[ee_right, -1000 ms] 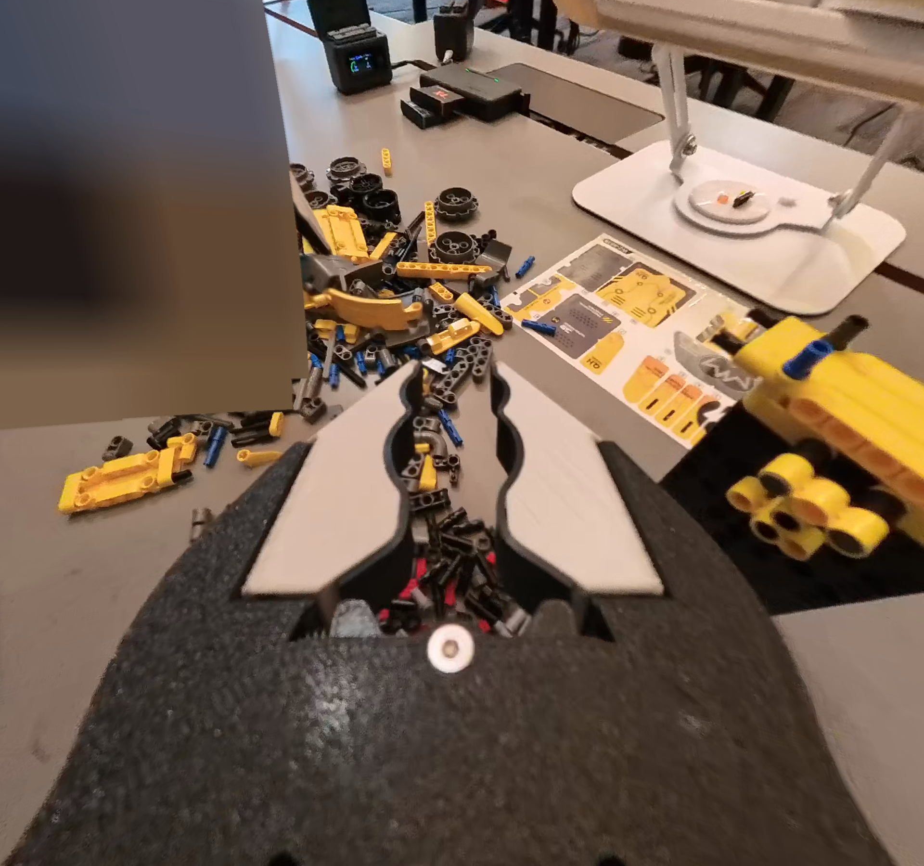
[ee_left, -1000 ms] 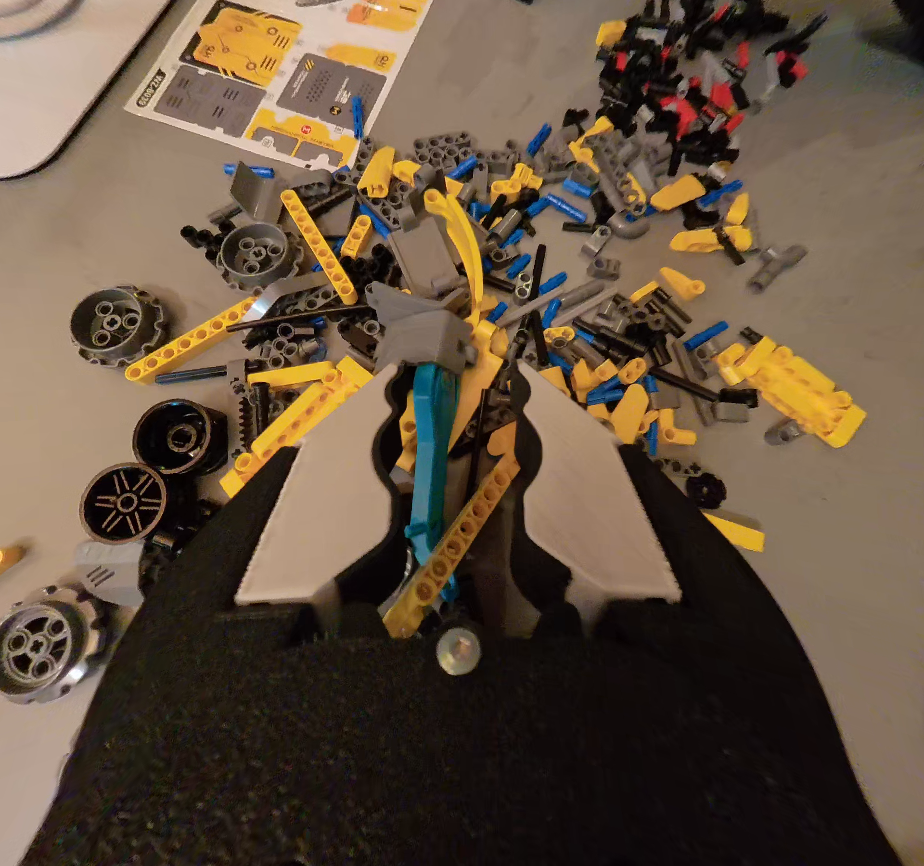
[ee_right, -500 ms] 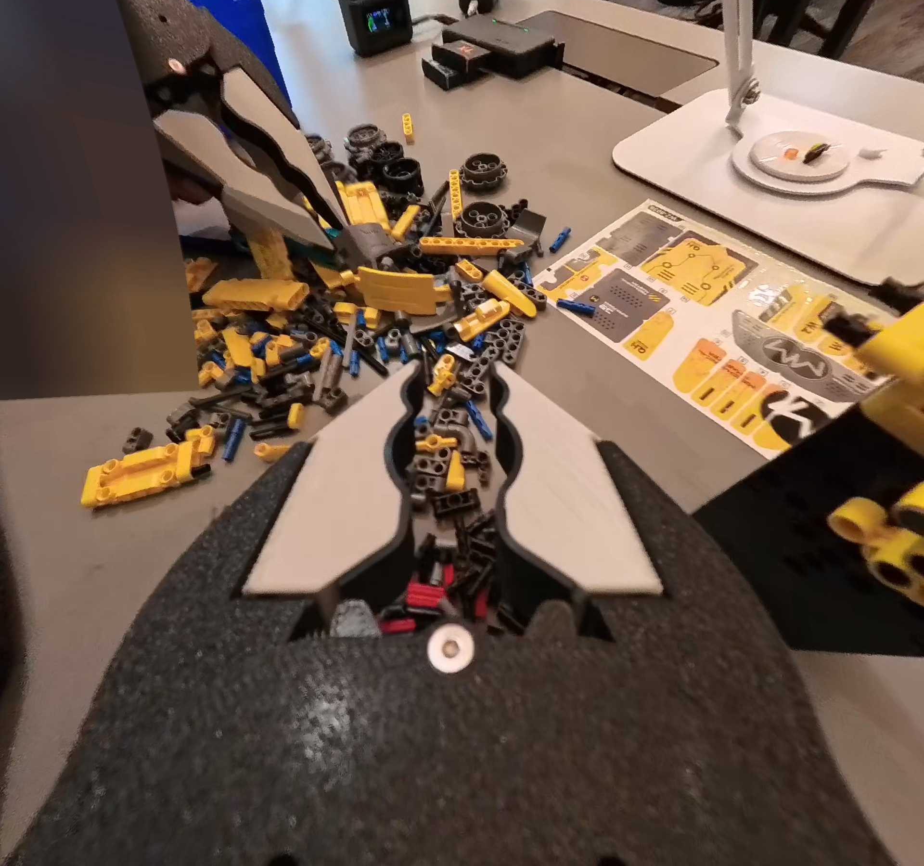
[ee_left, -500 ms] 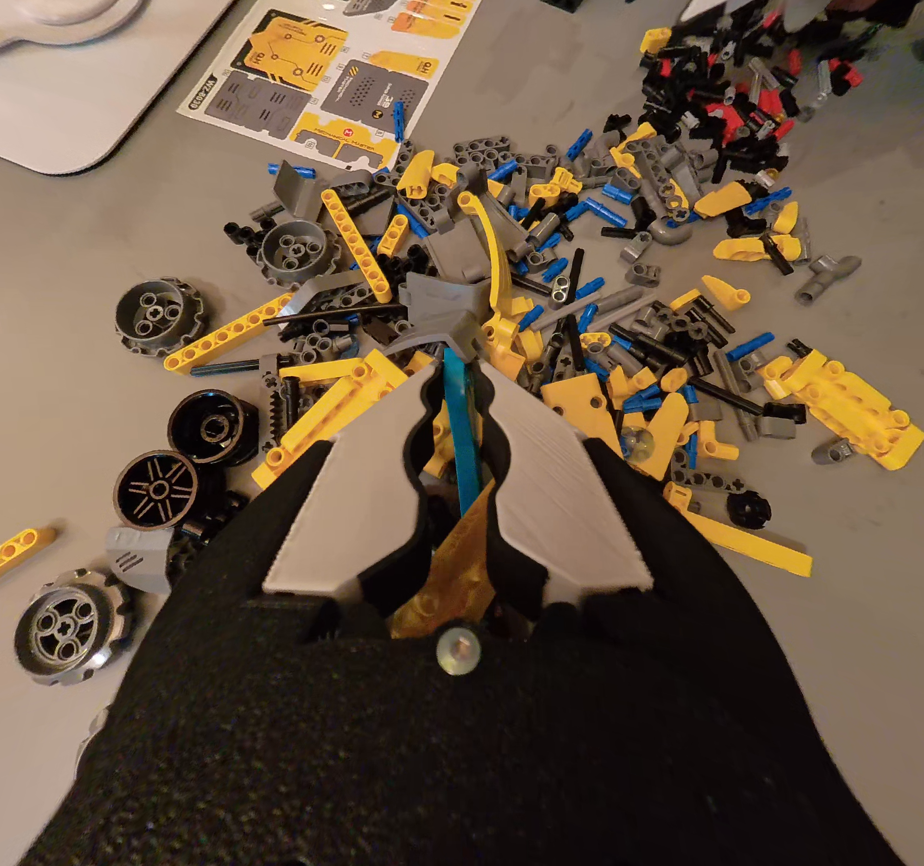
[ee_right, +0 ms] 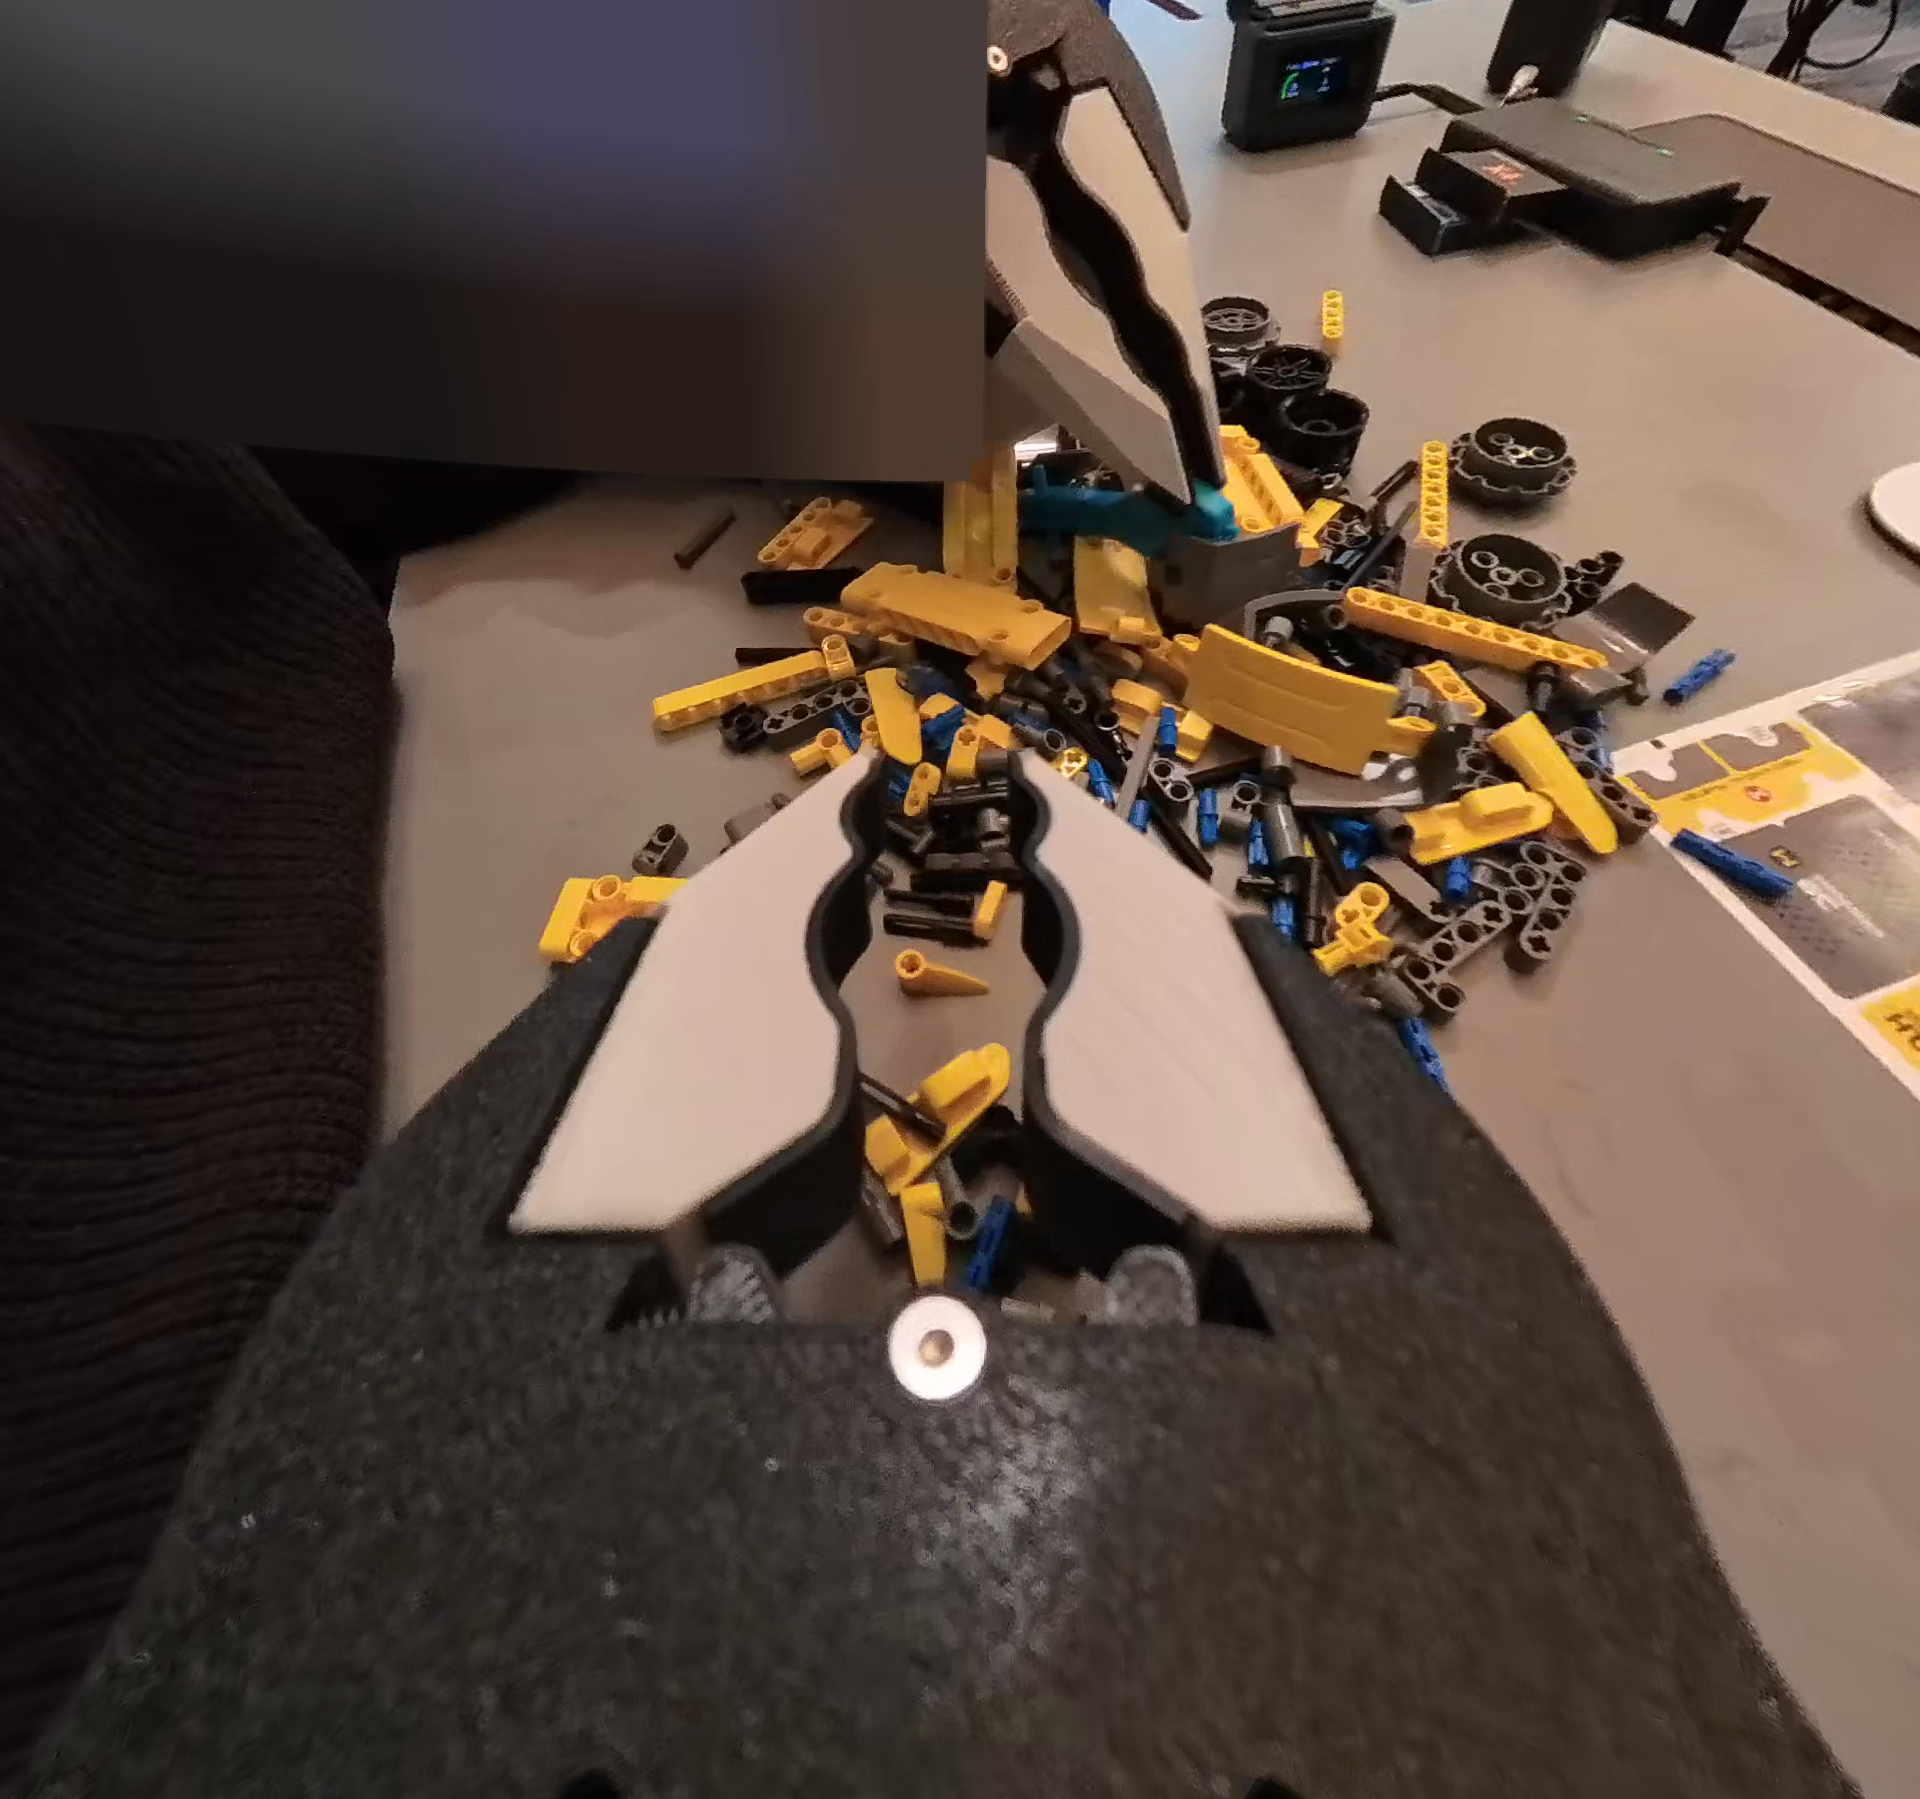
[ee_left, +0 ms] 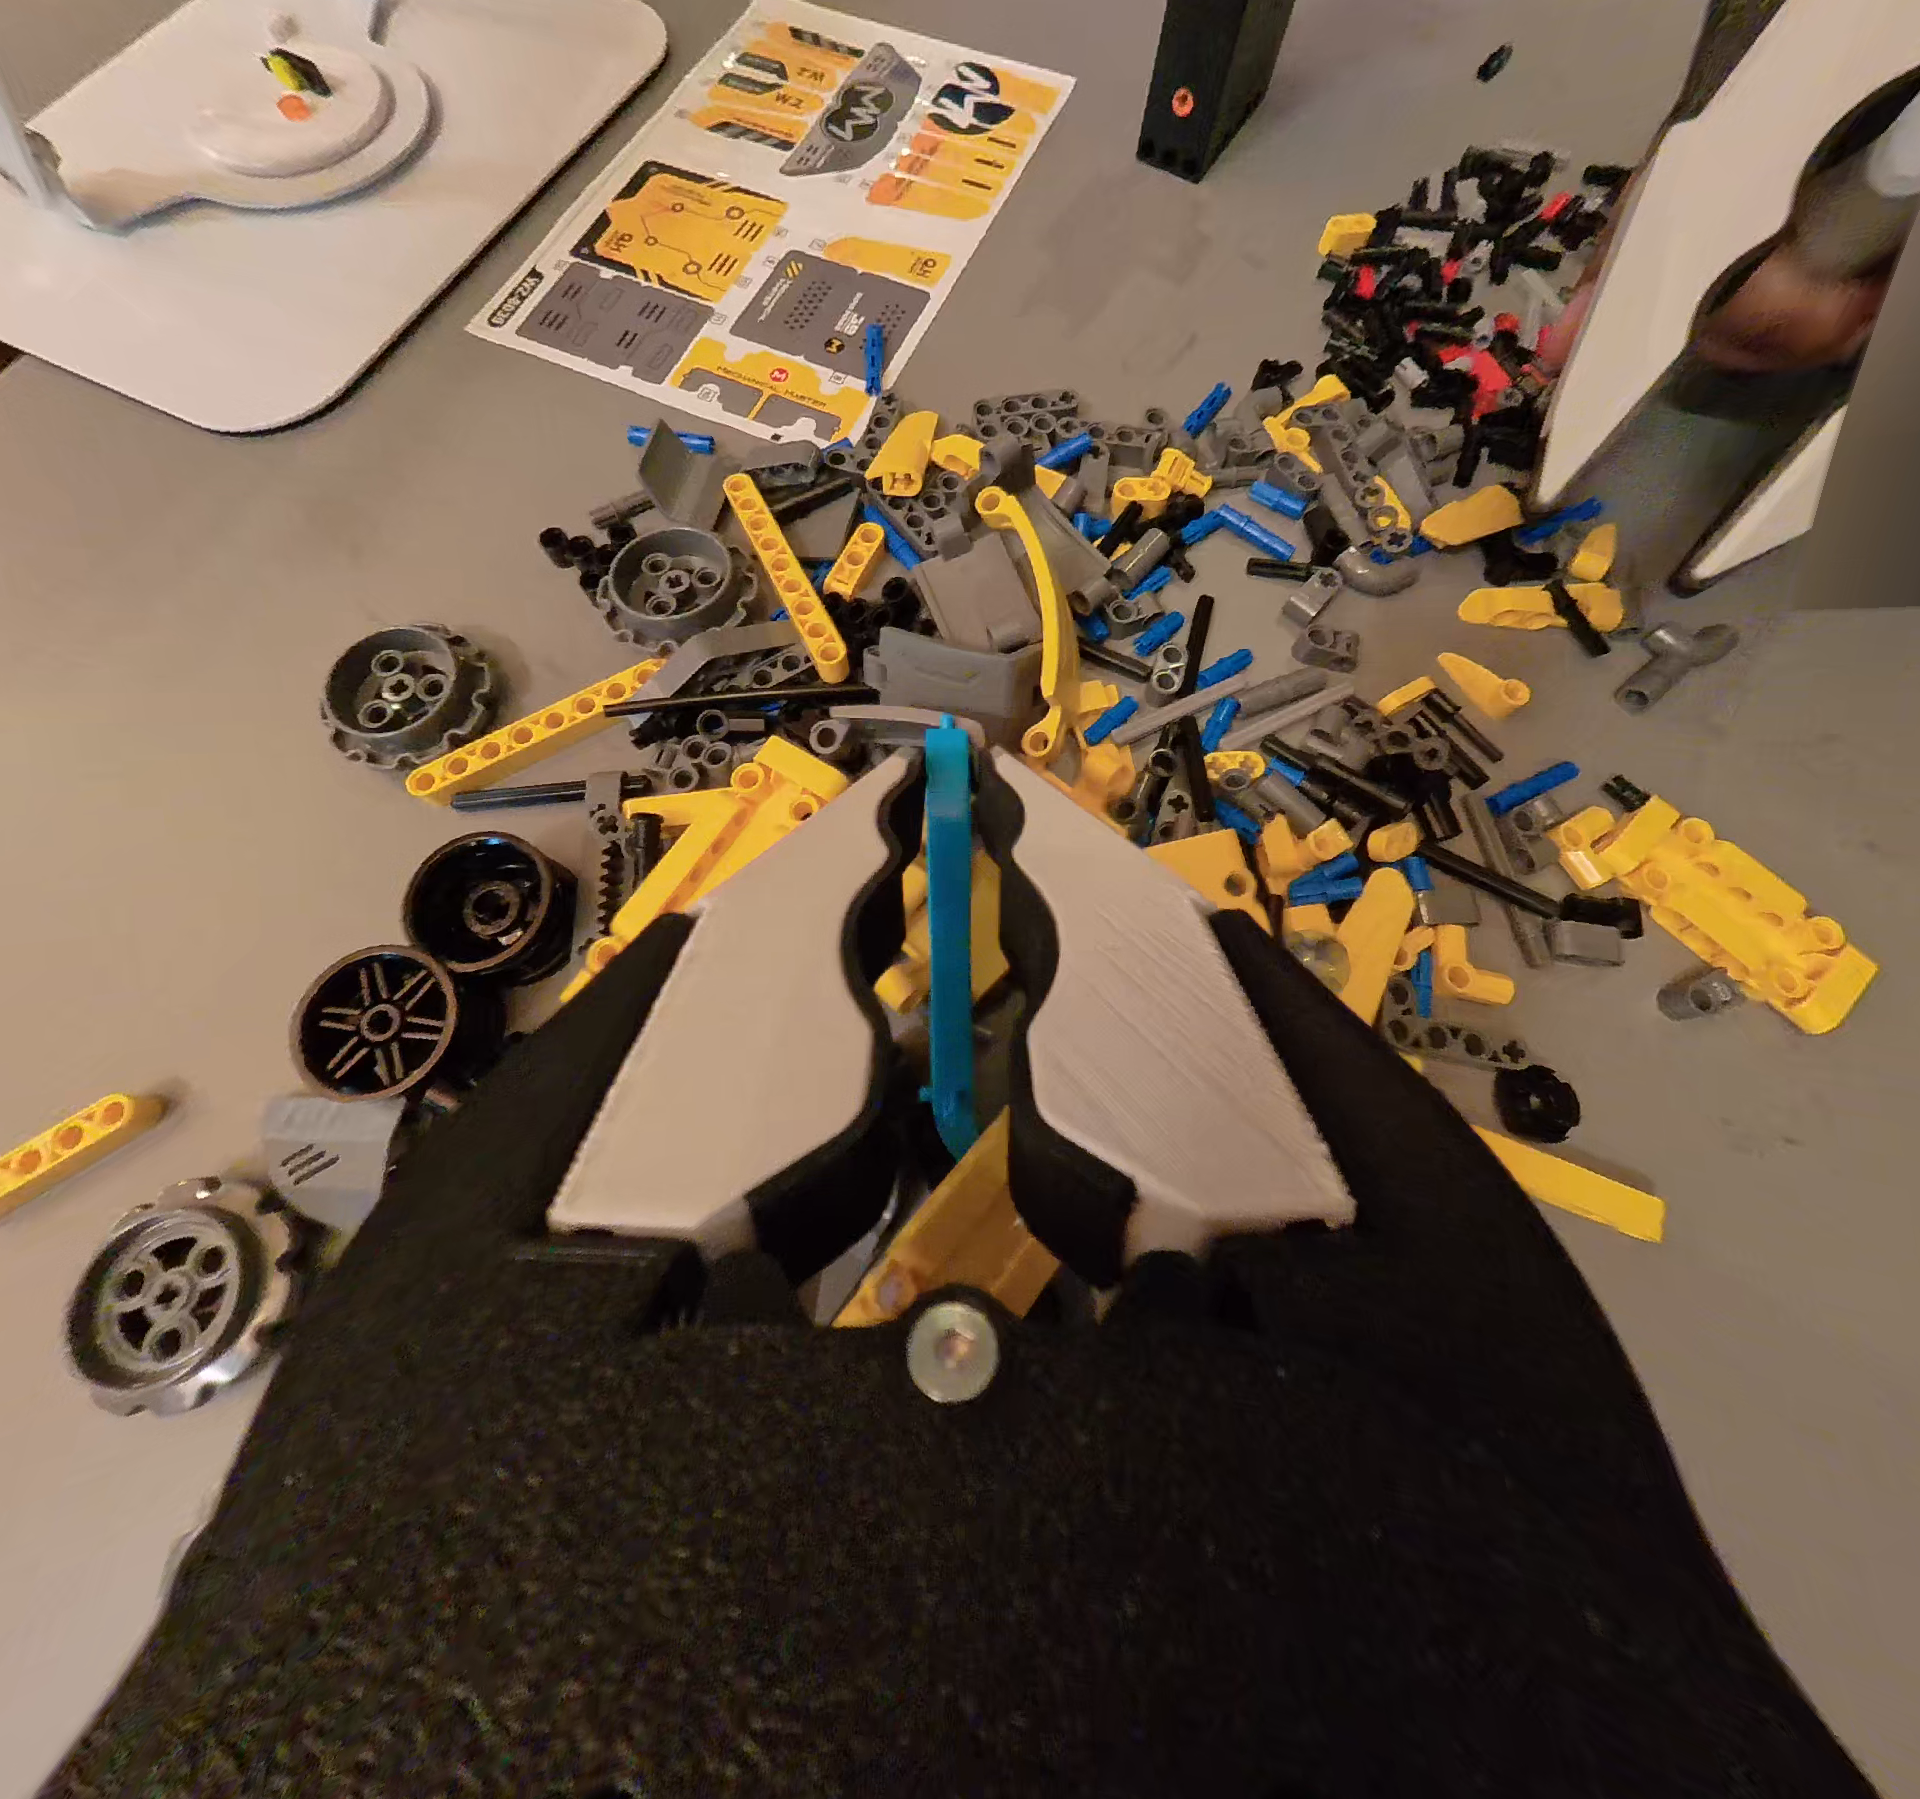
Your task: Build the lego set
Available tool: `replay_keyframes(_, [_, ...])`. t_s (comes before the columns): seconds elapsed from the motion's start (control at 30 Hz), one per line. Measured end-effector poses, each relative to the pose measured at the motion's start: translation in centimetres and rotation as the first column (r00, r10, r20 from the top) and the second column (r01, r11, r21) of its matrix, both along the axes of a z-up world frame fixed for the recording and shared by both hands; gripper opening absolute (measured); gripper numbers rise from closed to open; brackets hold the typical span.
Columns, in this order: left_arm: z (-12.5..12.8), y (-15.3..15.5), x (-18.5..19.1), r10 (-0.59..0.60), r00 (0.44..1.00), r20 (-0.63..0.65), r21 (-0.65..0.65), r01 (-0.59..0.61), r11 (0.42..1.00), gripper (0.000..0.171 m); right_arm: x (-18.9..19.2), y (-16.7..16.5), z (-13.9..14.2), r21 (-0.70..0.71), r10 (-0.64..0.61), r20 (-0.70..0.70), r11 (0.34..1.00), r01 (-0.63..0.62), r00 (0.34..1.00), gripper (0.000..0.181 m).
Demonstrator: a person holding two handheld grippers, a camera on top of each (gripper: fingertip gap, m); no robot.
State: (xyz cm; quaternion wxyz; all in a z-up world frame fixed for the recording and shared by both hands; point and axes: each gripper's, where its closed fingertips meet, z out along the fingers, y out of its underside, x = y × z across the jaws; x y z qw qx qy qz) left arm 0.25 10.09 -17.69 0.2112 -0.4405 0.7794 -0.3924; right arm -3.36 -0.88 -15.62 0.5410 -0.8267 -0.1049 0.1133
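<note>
A pile of loose yellow, black, grey and blue building pieces [ee_left: 1143,606] lies on the grey table [ee_left: 260,523]. My left gripper [ee_left: 948,762] is shut on a long teal piece [ee_left: 948,918] and holds it at the pile's near edge. The right wrist view shows the same grip [ee_right: 1195,482] on the teal piece [ee_right: 1101,513], just above the pile [ee_right: 1247,710]. My right gripper [ee_right: 948,762] is open and empty, low over small black and yellow pieces. It also shows at the far right of the left wrist view [ee_left: 1621,544].
A sticker sheet [ee_left: 790,232] lies behind the pile, with a white stand base [ee_left: 260,191] to its left and a black block [ee_left: 1226,24] to its right. Several wheels [ee_left: 405,689] lie left of the pile. Black devices [ee_right: 1558,180] sit at the back. A dark sleeve [ee_right: 156,814] is at left. Across from one pair of fingers to the other is roughly 12 centimeters.
My left gripper has shut on the teal piece and lifted it back from the pile. My right gripper has swung left over the pile; the yellow assembly has left its view.
</note>
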Motion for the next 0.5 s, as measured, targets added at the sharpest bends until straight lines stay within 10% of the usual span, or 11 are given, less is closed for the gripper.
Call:
replay_keyframes(0.2, [-0.2, -0.7, 0.3, 0.010, 1.000, -0.014, -0.025, -0.011, 1.000, 0.067, 0.6, -0.1, 0.5, 0.019, -0.020, -0.024, 1.000, 0.021, 0.999, 0.022])
replay_keyframes(0.5, [-1.8, -0.6, 0.8, 0.043, 0.998, -0.037, 0.099, -0.039, 0.994, 0.070, 1.1, -0.1, 0.4, 0.016, -0.035, -0.033, 0.999, 0.035, 0.999, 0.022])
